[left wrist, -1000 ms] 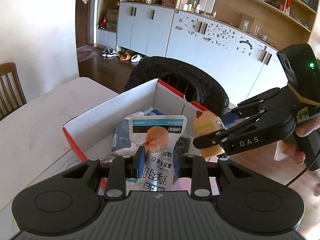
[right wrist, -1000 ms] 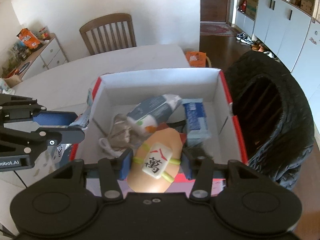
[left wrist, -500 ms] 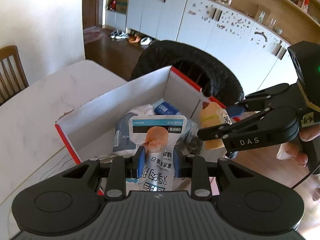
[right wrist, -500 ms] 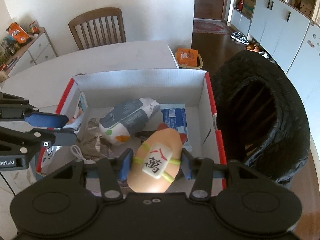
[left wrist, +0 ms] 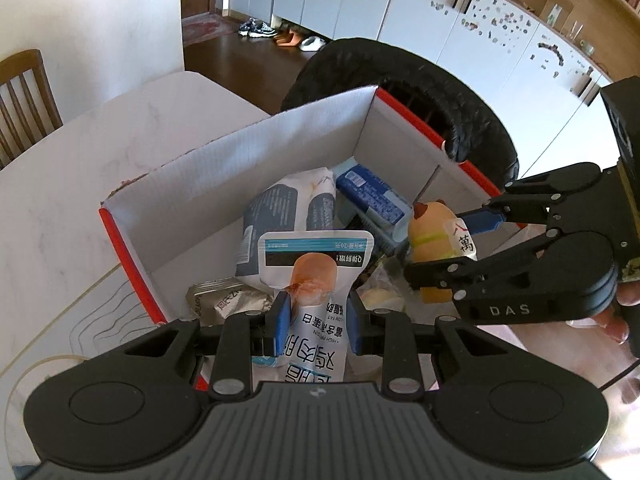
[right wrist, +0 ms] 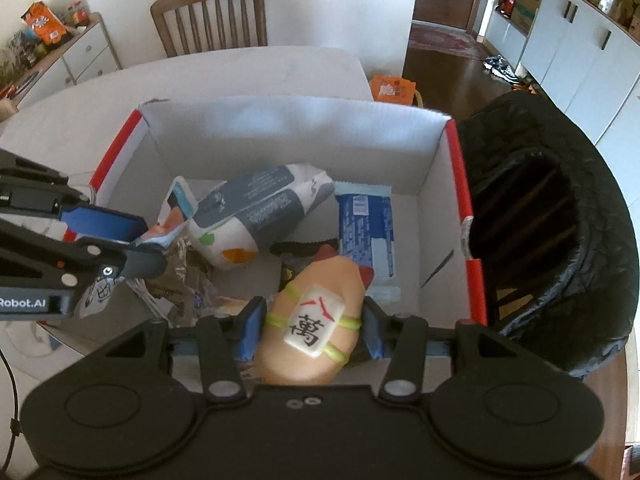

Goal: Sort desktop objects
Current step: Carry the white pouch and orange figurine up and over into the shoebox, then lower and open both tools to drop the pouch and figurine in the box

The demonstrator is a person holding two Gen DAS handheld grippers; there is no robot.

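A: Landmark: the cardboard box (right wrist: 296, 136), white inside, red edges, on the pale table (left wrist: 80, 184). Everything placed against it.

B: Outside the box?

A: Black mesh chair back (right wrist: 560, 240) touching or just beside its right wall. Wooden chair (right wrist: 212, 16) well beyond the far wall.

B: Inside?

A: Largest is a grey-and-white pouch (right wrist: 256, 212), lying slanted near the middle of the floor. Blue wrapped bar (right wrist: 364, 228) beside it, toward the right wall. Crumpled silver wrapper (left wrist: 224, 300) near the left wall. Smaller scraps under these; can't make them out.

B: The grippers?

A: Both above the open box, near its front edge, angled down into it. Left gripper (left wrist: 314, 316) is pinching a white snack pouch (left wrist: 316, 280), blue pads tight on its narrow waist. Right gripper (right wrist: 310, 326) is clamped on a peach-coloured squishy toy (right wrist: 310, 316) with a mahjong tile strapped on by yellow bands; pads press both flanks.

B: Which step?

A: Judged: delivery. Both items are over the box, neither resting on anything yet.

B: Next move?

A: Likely lower each a little, then part the jaws. The toy wants the bare floor near the front right corner; the pouch would land on the silver wrapper. Keep the two grippers apart, since they sit close.
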